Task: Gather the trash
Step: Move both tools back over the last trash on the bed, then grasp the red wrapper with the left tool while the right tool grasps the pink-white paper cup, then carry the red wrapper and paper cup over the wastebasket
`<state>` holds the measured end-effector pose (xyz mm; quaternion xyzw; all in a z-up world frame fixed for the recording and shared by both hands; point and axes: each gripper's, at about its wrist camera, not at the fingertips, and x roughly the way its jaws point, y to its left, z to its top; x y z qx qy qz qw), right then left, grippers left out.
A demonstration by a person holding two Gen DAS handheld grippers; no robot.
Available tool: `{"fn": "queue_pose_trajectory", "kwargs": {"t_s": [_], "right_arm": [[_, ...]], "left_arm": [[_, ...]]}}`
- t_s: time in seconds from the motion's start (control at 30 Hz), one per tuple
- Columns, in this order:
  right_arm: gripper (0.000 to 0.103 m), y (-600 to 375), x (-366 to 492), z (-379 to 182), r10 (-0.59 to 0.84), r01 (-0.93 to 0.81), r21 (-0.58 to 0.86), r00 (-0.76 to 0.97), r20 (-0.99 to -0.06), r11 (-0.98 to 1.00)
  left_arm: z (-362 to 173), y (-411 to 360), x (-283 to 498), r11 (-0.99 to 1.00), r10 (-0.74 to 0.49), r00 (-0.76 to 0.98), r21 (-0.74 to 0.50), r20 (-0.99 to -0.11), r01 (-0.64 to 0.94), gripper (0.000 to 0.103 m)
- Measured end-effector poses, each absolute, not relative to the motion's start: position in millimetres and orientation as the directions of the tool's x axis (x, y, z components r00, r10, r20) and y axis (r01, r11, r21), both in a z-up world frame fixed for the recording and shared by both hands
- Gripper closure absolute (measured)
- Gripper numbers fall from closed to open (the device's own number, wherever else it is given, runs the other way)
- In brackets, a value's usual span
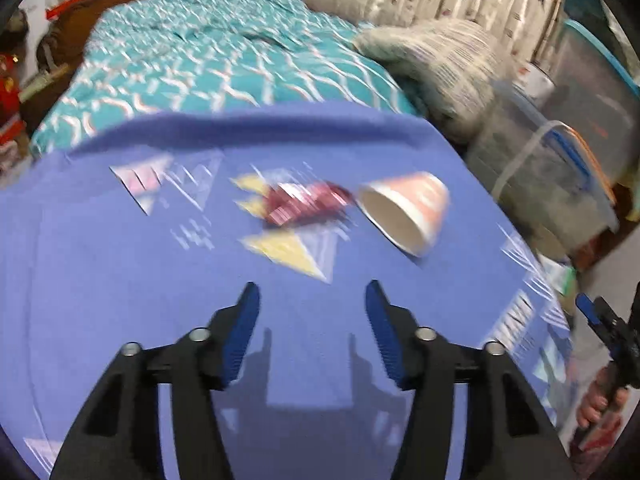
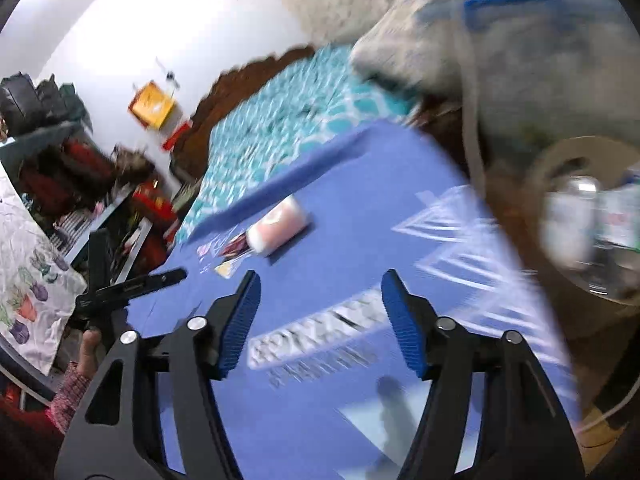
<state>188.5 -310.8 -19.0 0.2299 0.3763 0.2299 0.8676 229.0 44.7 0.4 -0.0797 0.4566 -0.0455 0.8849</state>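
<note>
Both tools are being held apart with nothing between them, the left tool point(image 1: 312, 300) and right tool point(image 2: 320, 292) poised over the blue cloth-covered surface point(image 1: 120, 280), seemingly for pickup. The tipped orange-and-white paper cup point(image 1: 408, 212) is lying ahead of the left tool, just beside a crumpled red wrapper point(image 1: 304, 204).

Cup point(image 1: 406, 212) on its side on mat point(image 1: 120, 272), wrapper point(image 1: 306, 202) just left.

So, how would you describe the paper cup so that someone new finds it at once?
Look at the blue cloth spread at the foot of the teal bed. Near its middle lies a cup on its side, beside a red wrapper. It is the only round, orange-and-white thing there.
</note>
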Motion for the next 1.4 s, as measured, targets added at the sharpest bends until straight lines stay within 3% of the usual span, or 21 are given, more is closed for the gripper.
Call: {"fn": "queue_pose_trajectory", "kwargs": {"t_s": [0.07, 0.23, 0.37, 0.47, 0.5, 0.57, 0.63, 0.67, 0.7, 0.73, 0.83, 0.93, 1.03, 1.3, 1.4], "right_arm": [[0.038, -282, 225, -32, 0.642, -0.208, 0.653, 0.540, -0.544, 0.728], [0.038, -239, 306, -79, 0.708, -0.015, 0.781, 0.431, -0.559, 0.625], [0.038, -226, 352, -99, 0.684, 0.078, 0.776, 0.422, -0.595, 0.626], [0.038, -206, 372, -102, 0.666, 0.079, 0.752, 0.412, -0.622, 0.654], [0.037, -198, 371, -103, 0.665, 0.077, 0.749, 0.407, -0.626, 0.658], [0.037, -182, 372, -102, 0.652, 0.067, 0.732, 0.406, -0.641, 0.678], [0.037, -170, 373, -99, 0.634, 0.052, 0.714, 0.417, -0.651, 0.698], [0.043, -165, 370, -96, 0.625, 0.043, 0.705, 0.425, -0.655, 0.708], [0.043, -161, 368, -92, 0.618, 0.032, 0.691, 0.420, -0.665, 0.722], [0.046, -155, 364, -91, 0.615, 0.018, 0.682, 0.417, -0.669, 0.731], [0.054, -150, 352, -87, 0.624, -0.003, 0.681, 0.403, -0.669, 0.732], [0.056, -160, 329, -65, 0.631, -0.046, 0.685, 0.436, -0.641, 0.728], [0.056, -184, 300, -48, 0.633, -0.079, 0.686, 0.474, -0.612, 0.723], [0.056, -278, 206, -42, 0.585, -0.046, 0.696, 0.583, -0.564, 0.717], [0.056, -304, 188, -50, 0.558, -0.008, 0.697, 0.606, -0.567, 0.717]], "left_arm": [[-2, 50, 248, 0.989, -0.122, 0.595, -0.145, -0.795, 0.009, 0.047], [-11, 34, 290, 0.995, -0.054, 0.649, 0.015, -0.759, 0.100, 0.021], [-29, 15, 306, 0.968, -0.023, 0.651, 0.145, -0.759, 0.205, 0.021], [-41, 11, 314, 0.946, -0.037, 0.633, 0.177, -0.773, 0.272, 0.022], [-44, 9, 315, 0.942, -0.043, 0.628, 0.179, -0.777, 0.285, 0.024], [-50, 4, 320, 0.931, -0.059, 0.601, 0.172, -0.797, 0.321, 0.042], [-60, 2, 327, 0.929, -0.073, 0.553, 0.146, -0.830, 0.341, 0.071], [-60, 3, 329, 0.932, -0.089, 0.552, 0.125, -0.829, 0.340, 0.079], [-60, 4, 332, 0.933, -0.127, 0.527, 0.078, -0.840, 0.350, 0.098], [-61, 4, 333, 0.937, -0.142, 0.514, 0.053, -0.846, 0.346, 0.103], [-61, 4, 330, 0.948, -0.160, 0.503, 0.010, -0.849, 0.318, 0.103], [-53, 7, 310, 0.938, -0.281, 0.469, -0.136, -0.837, 0.319, 0.103], [-40, -3, 275, 0.915, -0.360, 0.469, -0.207, -0.807, 0.346, 0.103], [-29, -55, 195, 0.844, -0.503, 0.420, -0.325, -0.755, 0.426, 0.103], [-33, -87, 182, 0.830, -0.500, 0.386, -0.302, -0.775, 0.469, 0.103]]}}
